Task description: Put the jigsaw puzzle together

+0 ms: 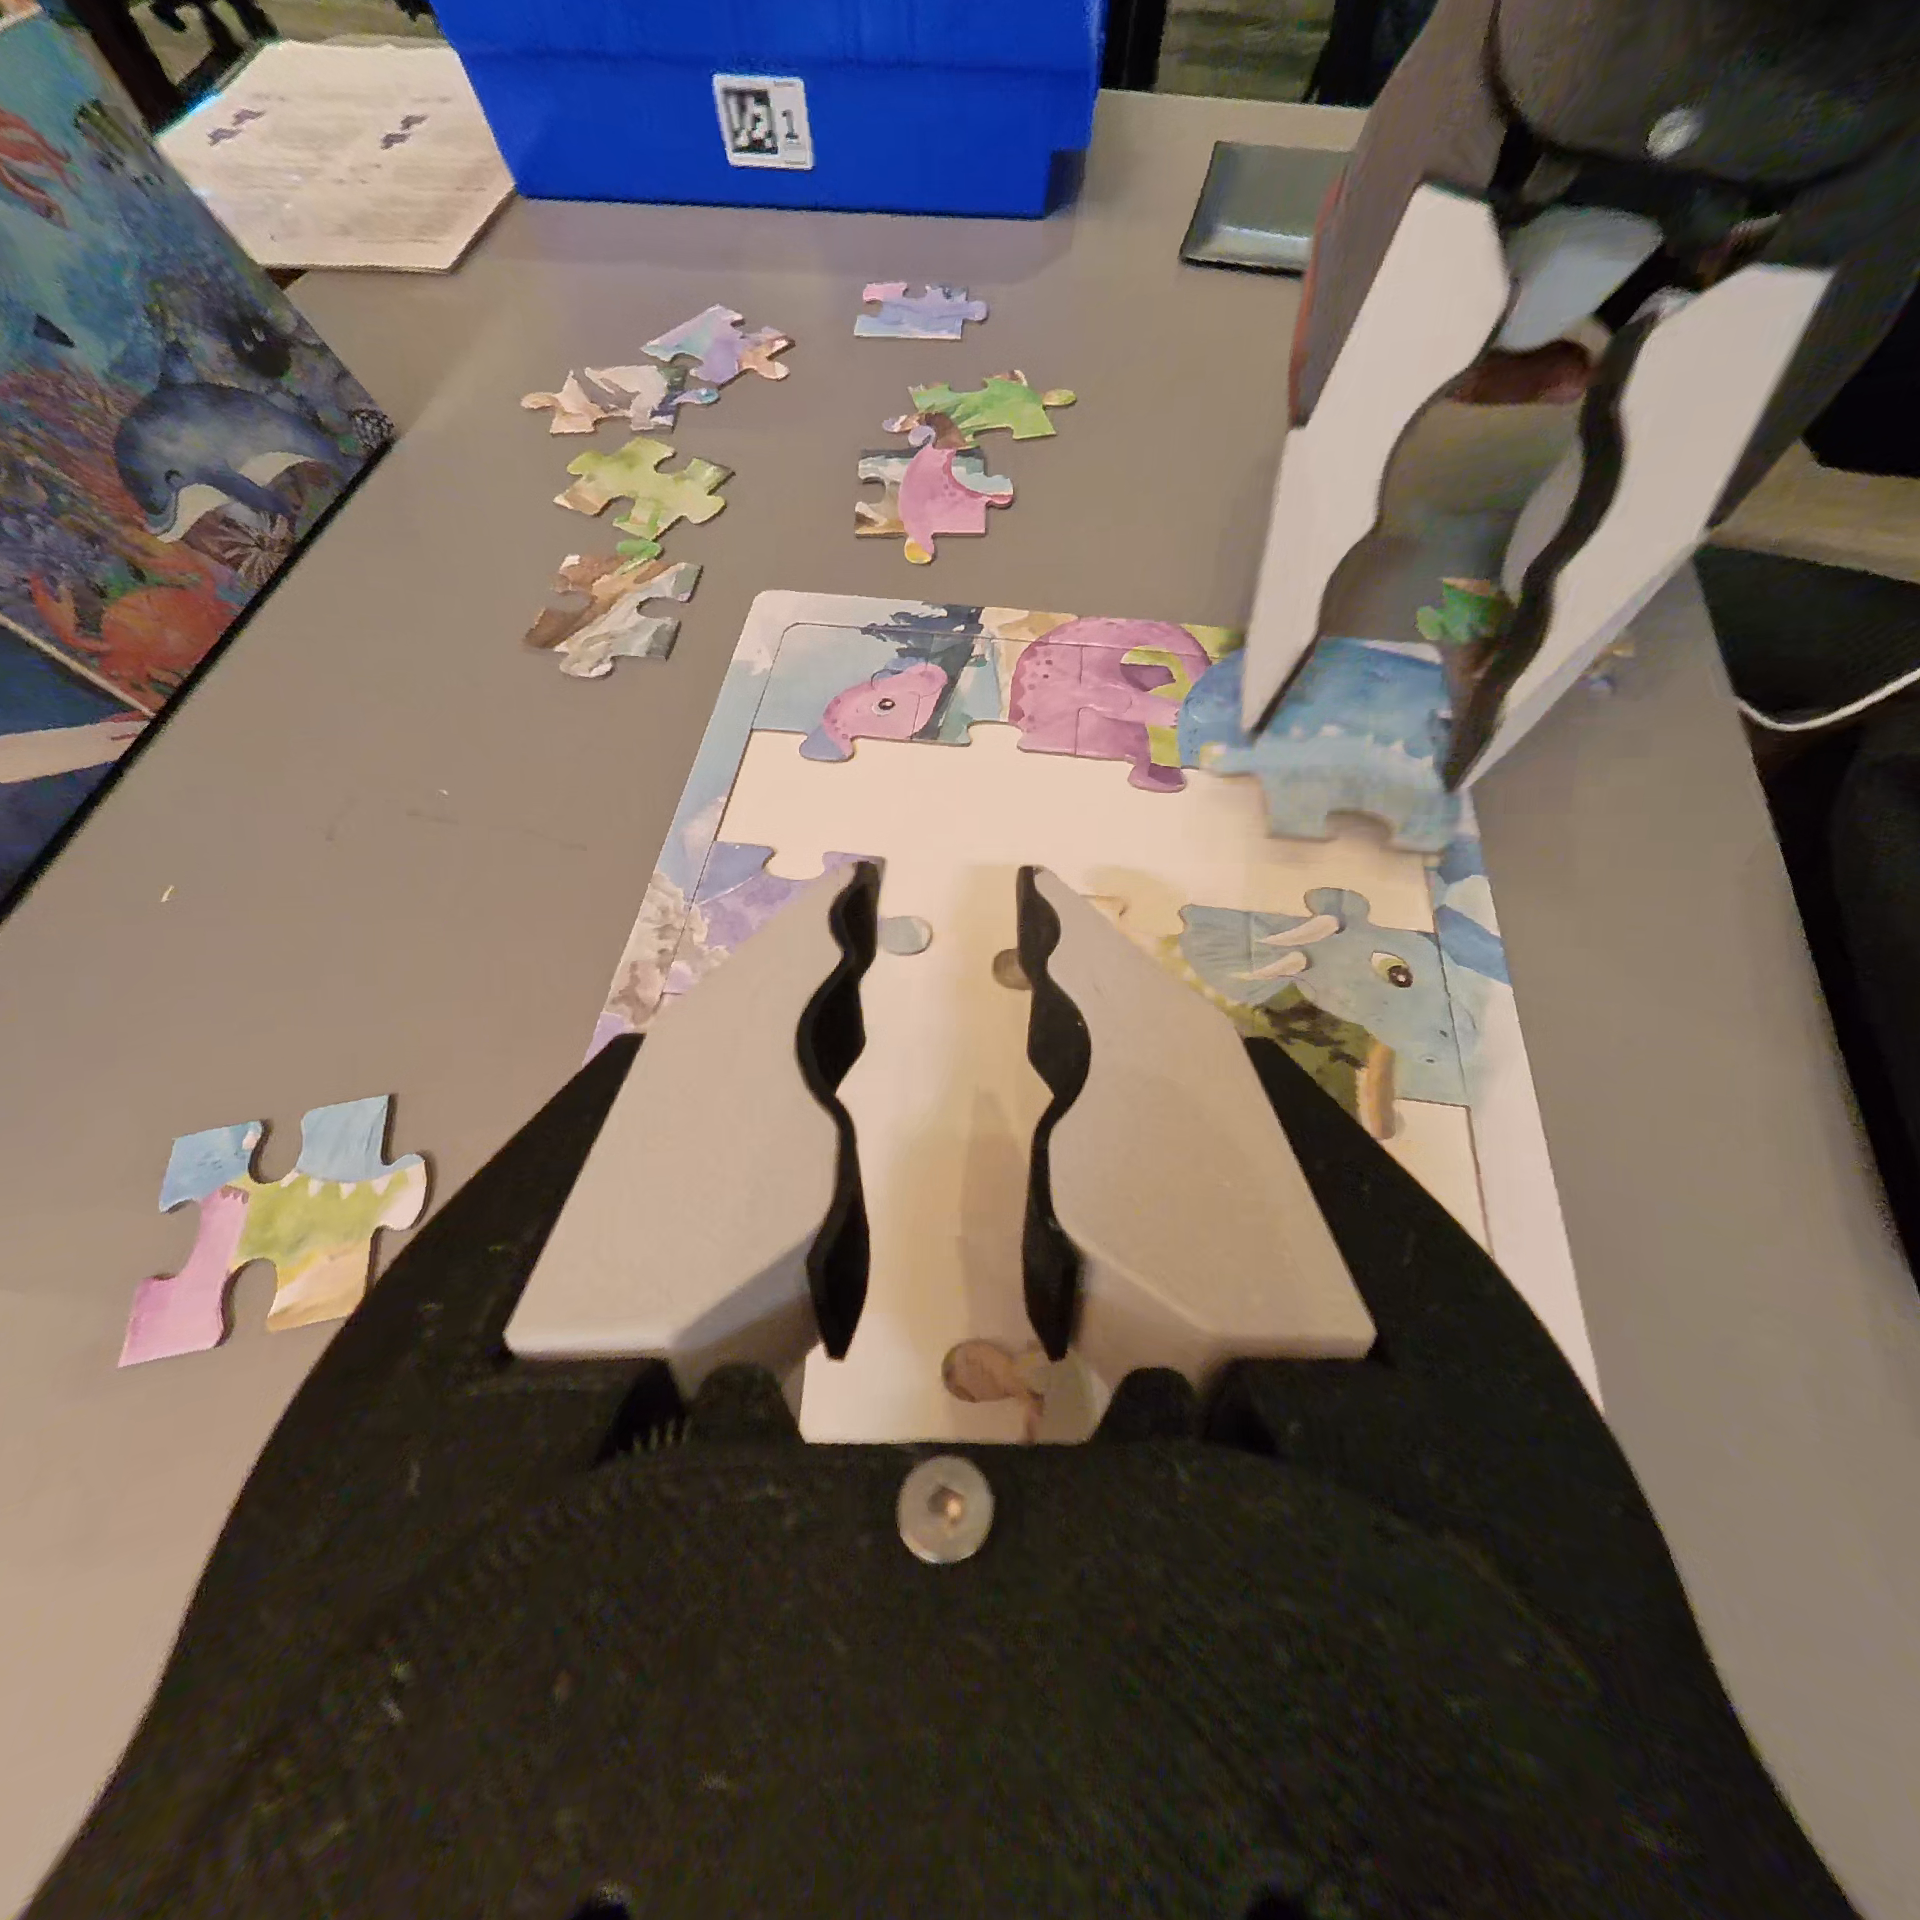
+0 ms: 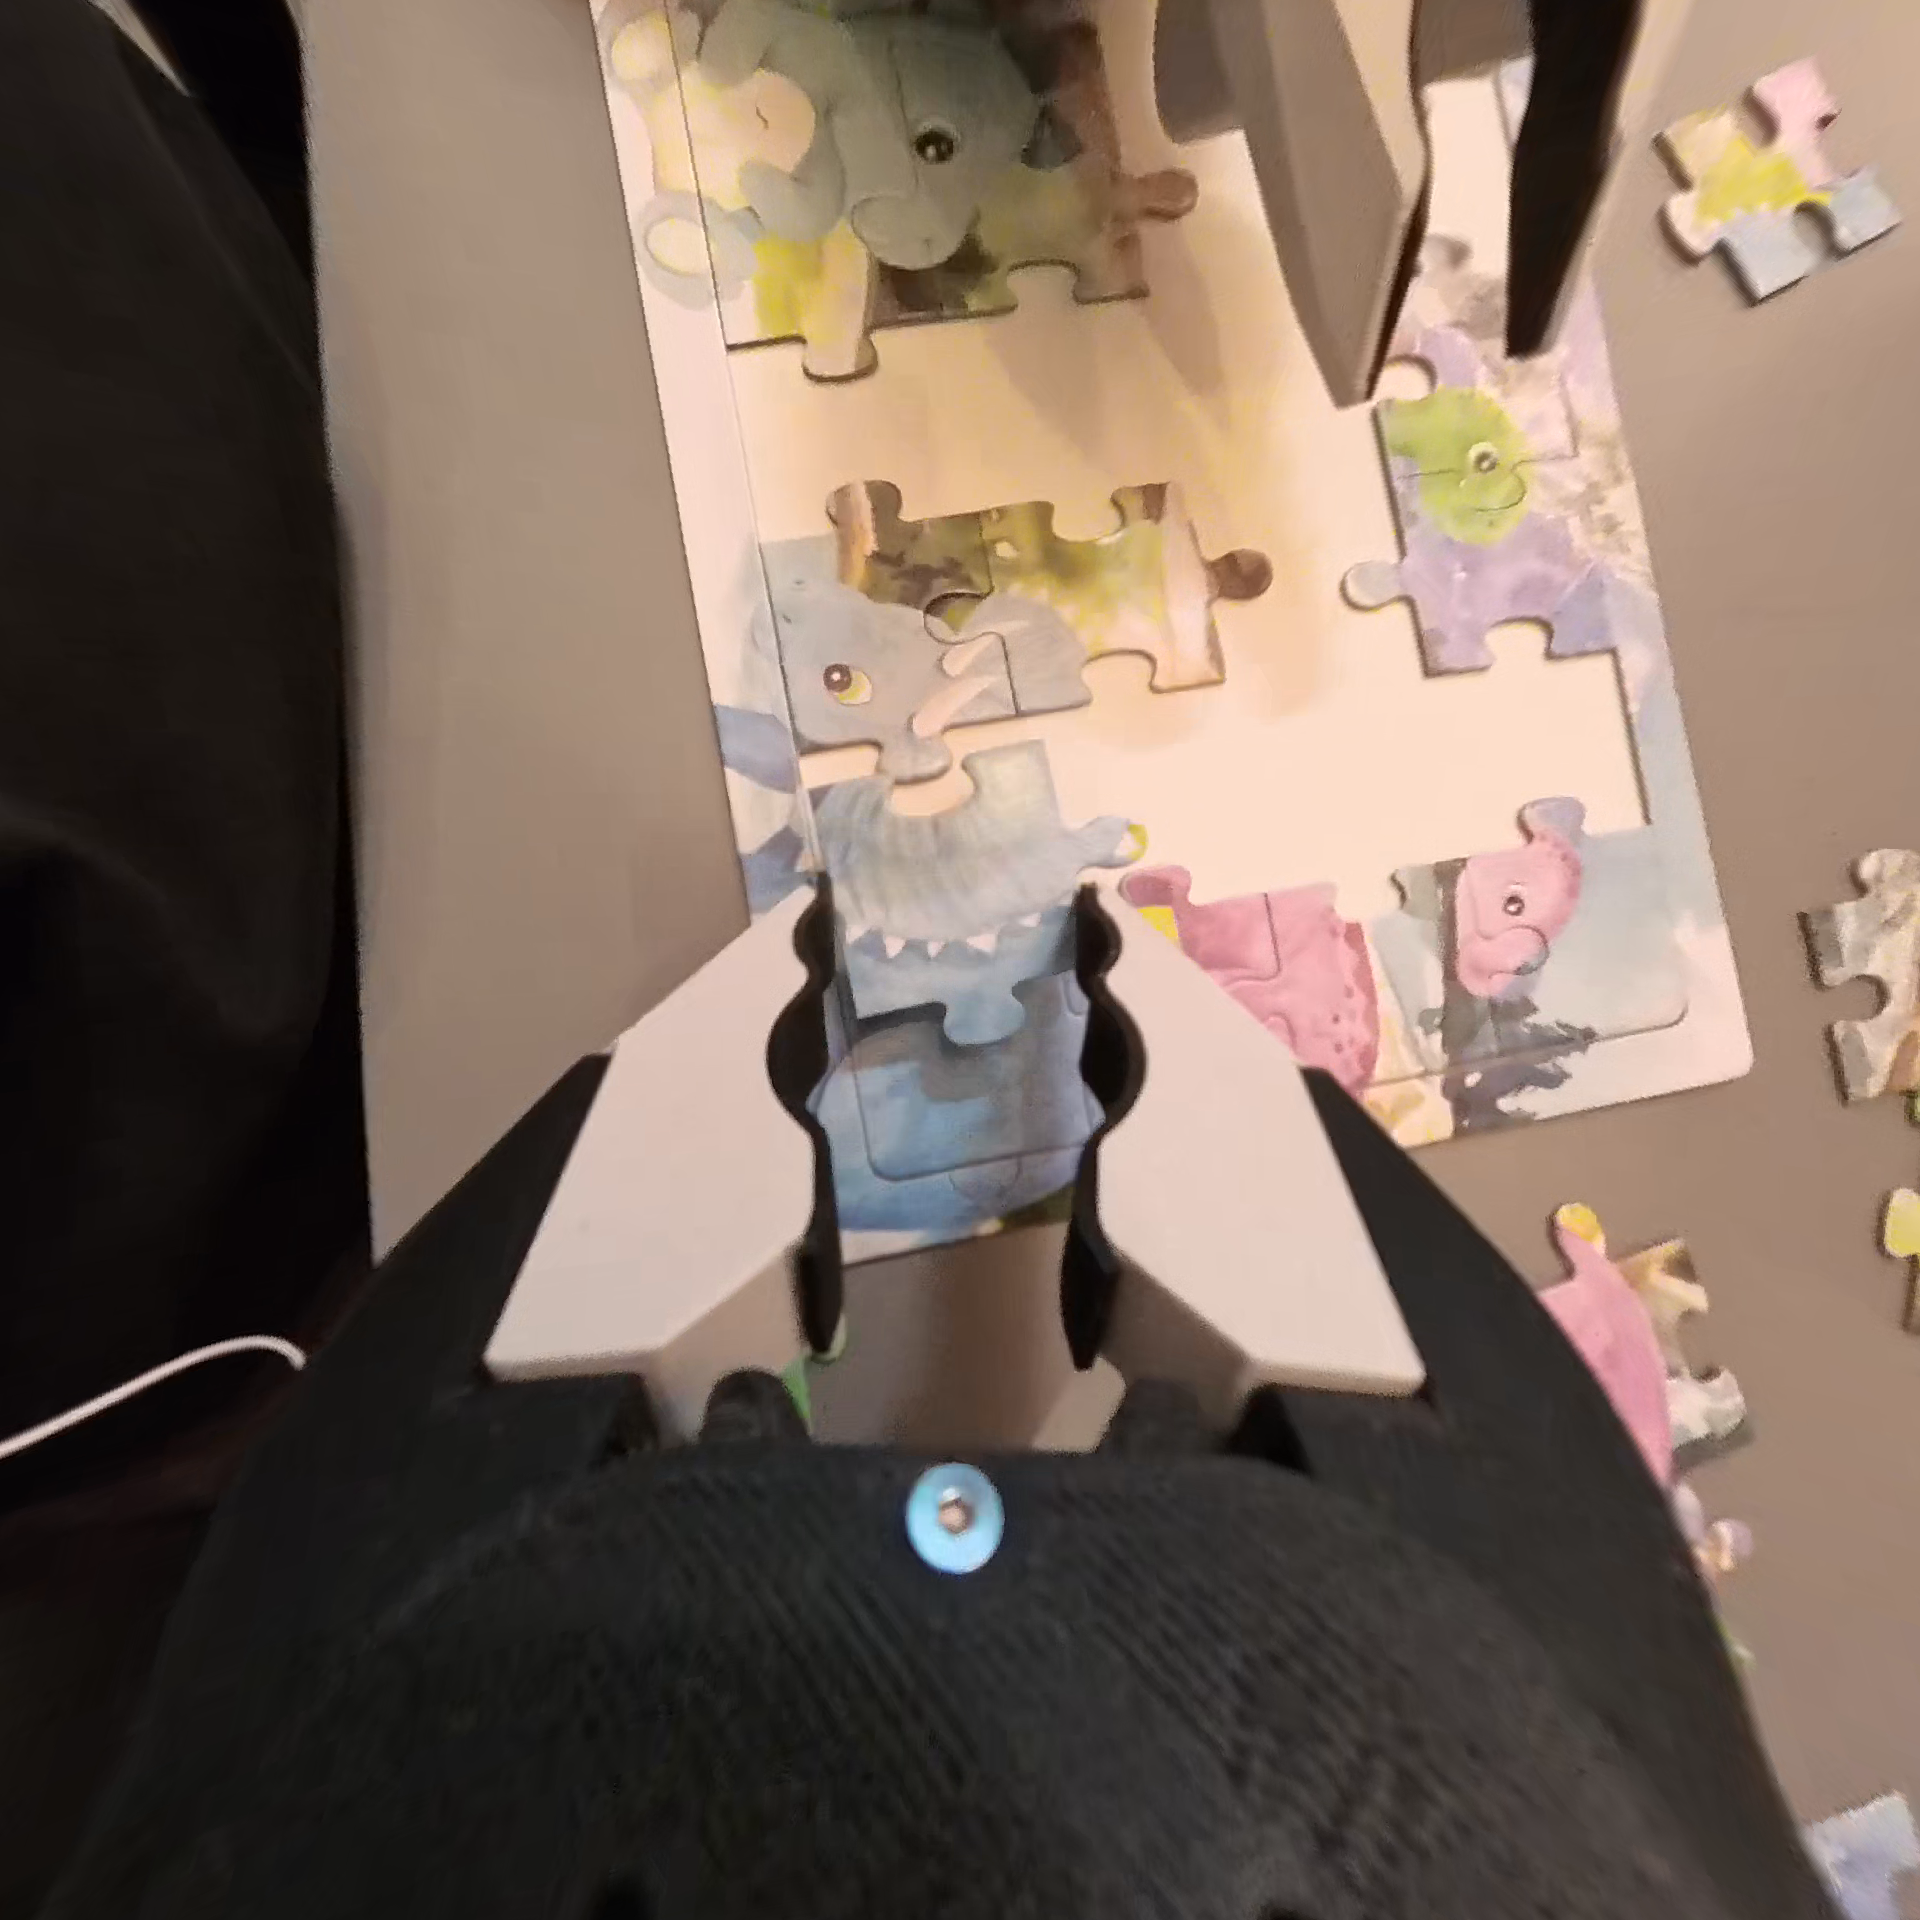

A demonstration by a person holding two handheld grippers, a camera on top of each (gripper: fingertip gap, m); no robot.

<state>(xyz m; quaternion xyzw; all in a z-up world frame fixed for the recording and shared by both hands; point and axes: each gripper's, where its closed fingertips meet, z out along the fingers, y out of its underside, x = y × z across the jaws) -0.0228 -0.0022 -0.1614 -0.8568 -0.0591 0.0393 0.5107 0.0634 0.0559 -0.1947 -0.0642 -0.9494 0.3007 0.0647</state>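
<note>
A blue bin (image 1: 790, 99) stands at the table's (image 1: 312, 831) far edge; a dark tray (image 1: 1262, 203) lies beside it.

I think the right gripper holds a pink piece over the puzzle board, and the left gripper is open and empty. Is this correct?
Not quite: the piece in the right gripper is blue, as the left wrist view shows. It is over the board, and the left gripper is open and empty.

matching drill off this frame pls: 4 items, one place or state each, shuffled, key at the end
Items
1. blue dinosaur piece
2. left tongs
3. blue bin
4. pink, green and blue loose piece

Places or states
A. at the table's far edge, white tag on its front
B. lying alone on the table, left of the puzzle tray
C. between the right tongs, over the tray
D. open and empty, over the tray

Pairs: 1-C, 2-D, 3-A, 4-B
</note>
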